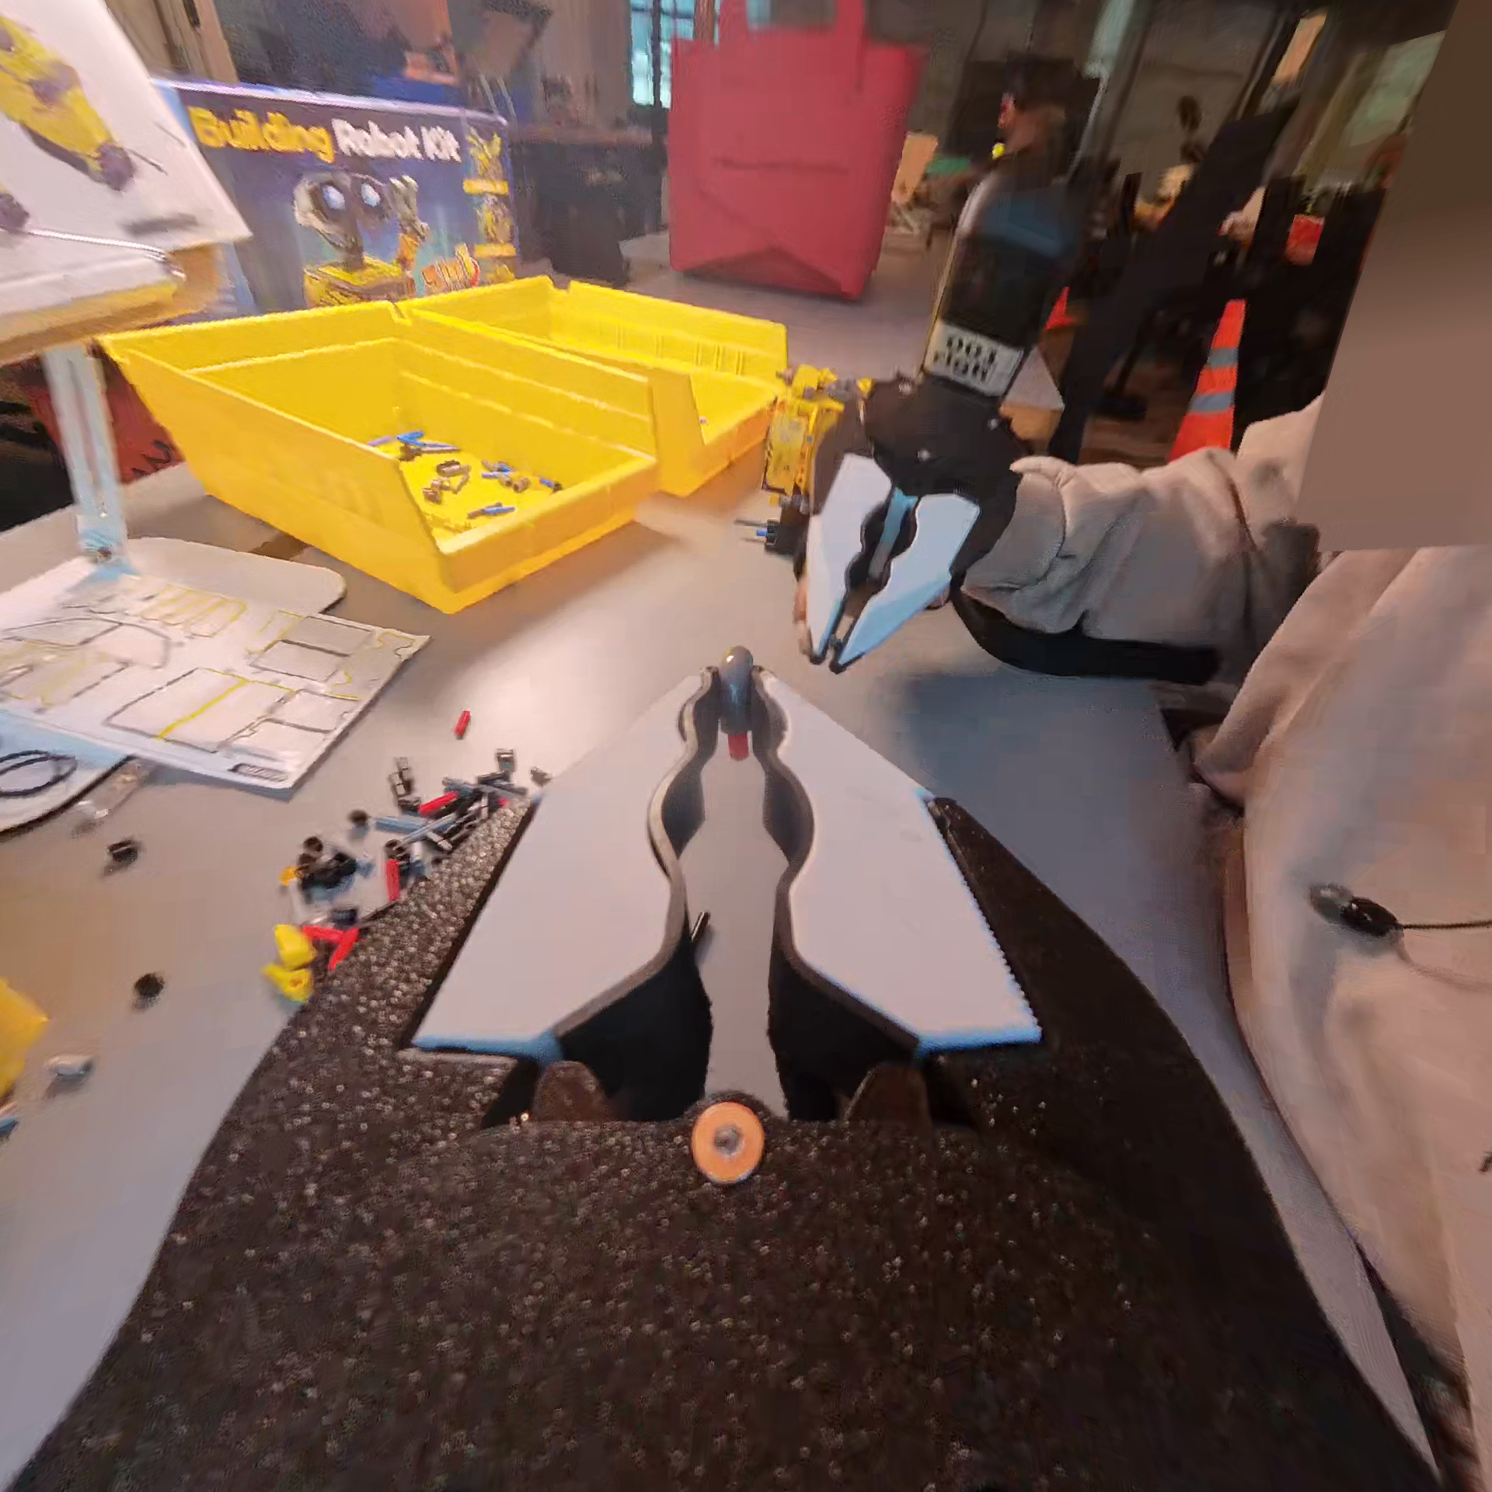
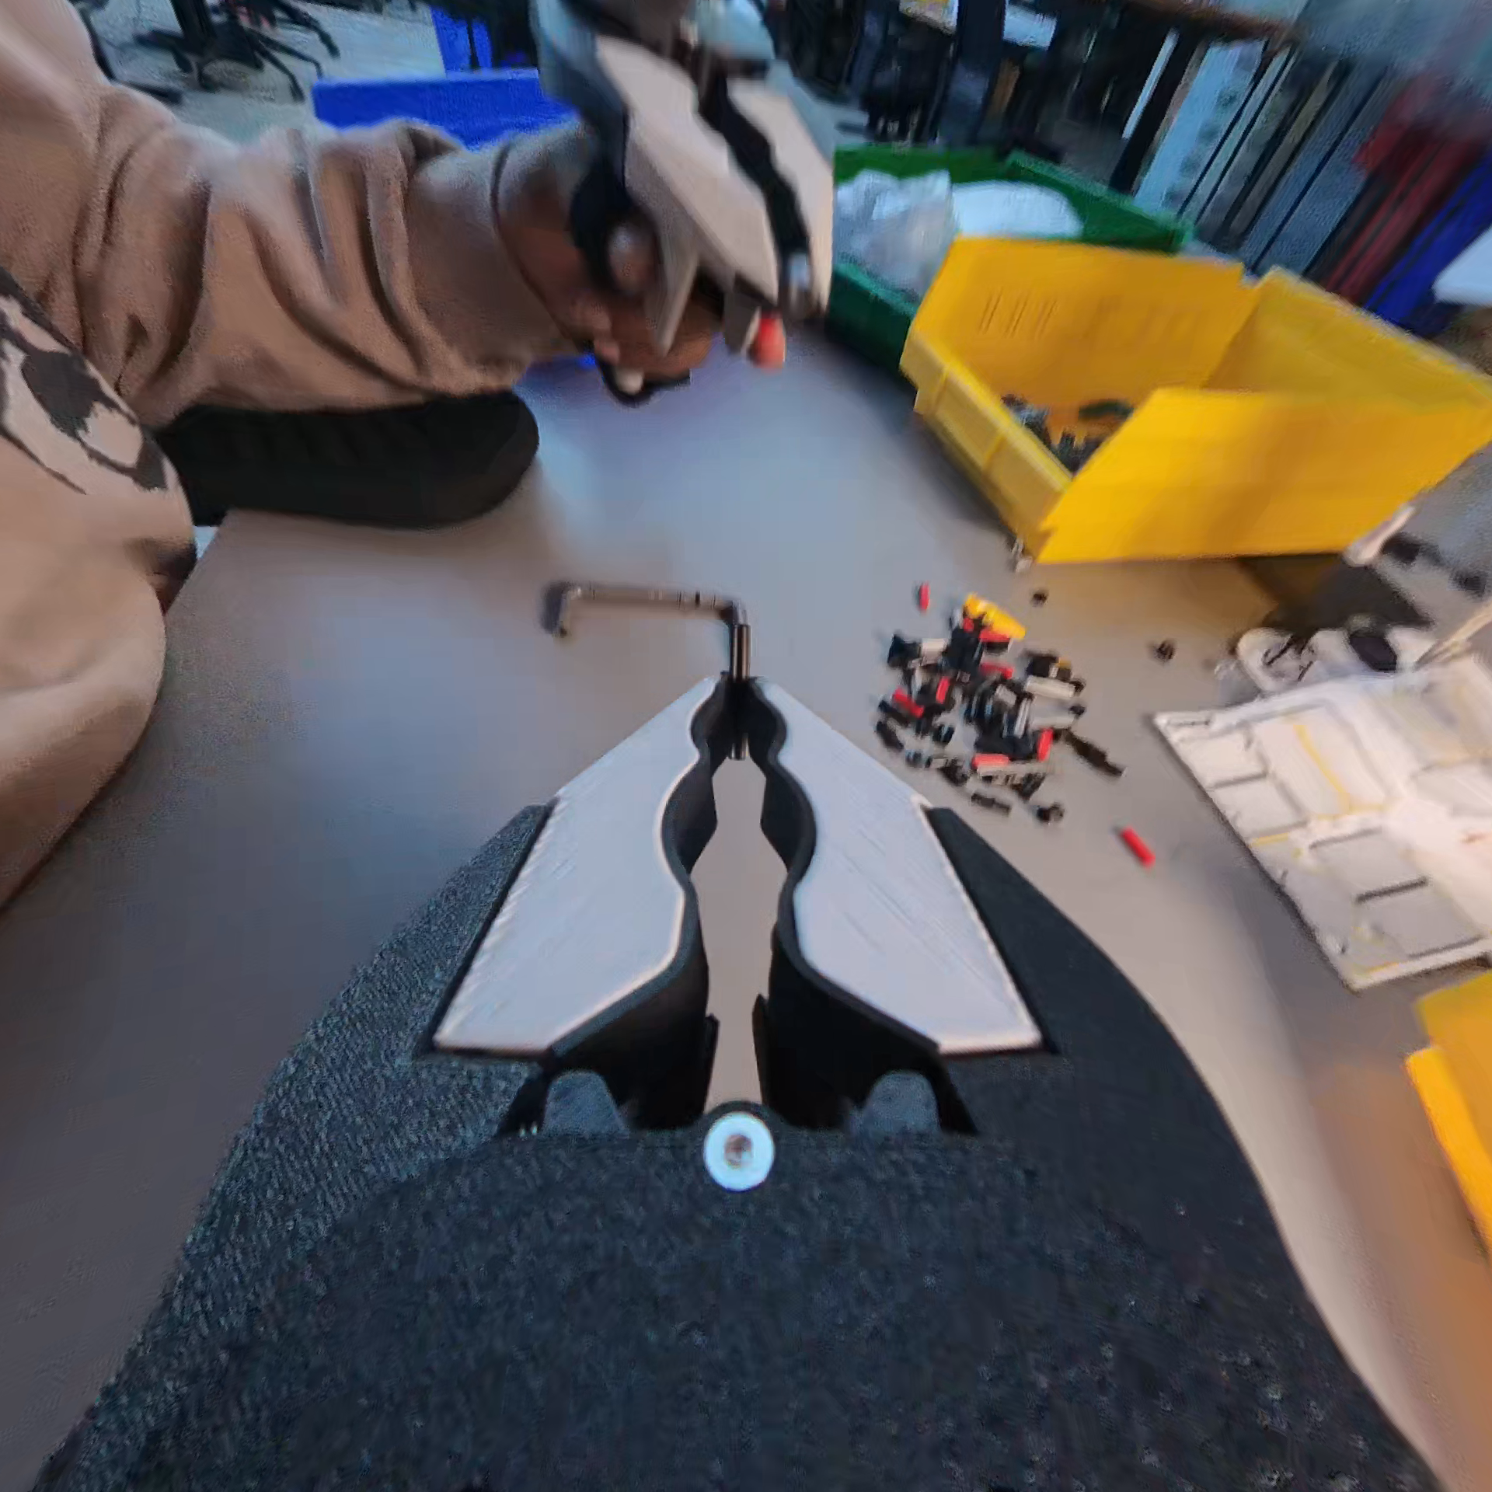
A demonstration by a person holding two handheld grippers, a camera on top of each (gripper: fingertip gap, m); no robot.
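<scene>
Gripping a grey-and-red pin [image 1: 735, 702], the left hand-held gripper [image 1: 736, 686] is clamped; only the right view shows the right hand-held gripper [image 2: 736, 694] clamped on a black bent rod [image 2: 646, 601] above the desk [image 2: 404, 727].

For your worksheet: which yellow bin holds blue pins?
The nearer yellow bin, left of the far bin; its floor shows blue pins.
</scene>
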